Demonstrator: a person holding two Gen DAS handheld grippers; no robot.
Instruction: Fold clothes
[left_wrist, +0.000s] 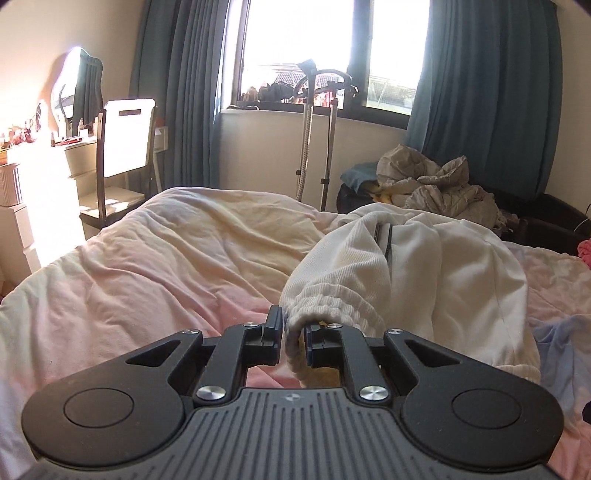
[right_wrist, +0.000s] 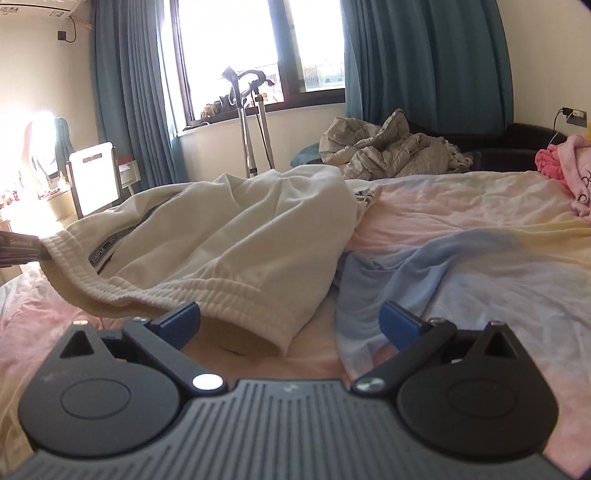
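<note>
A cream sweatshirt with a ribbed hem (left_wrist: 424, 273) lies bunched on the pastel bedspread (left_wrist: 147, 266). My left gripper (left_wrist: 293, 332) is shut on the ribbed hem and holds that corner up. In the right wrist view the sweatshirt (right_wrist: 229, 236) spreads across the bed with a grey zipper band. The left gripper's tip shows at the far left edge (right_wrist: 22, 251), pinching the hem. My right gripper (right_wrist: 290, 317) is open, its blue pads (right_wrist: 397, 319) on either side of the hem's near right corner, not touching it.
A garment steamer stand (left_wrist: 314, 147) stands by the window. A grey crumpled quilt (left_wrist: 436, 184) lies on a dark sofa. A chair (left_wrist: 122, 147) and a dresser are at the left. Pink clothes (right_wrist: 569, 166) lie at the bed's far right. A blue patch of bedspread (right_wrist: 443, 266) shows.
</note>
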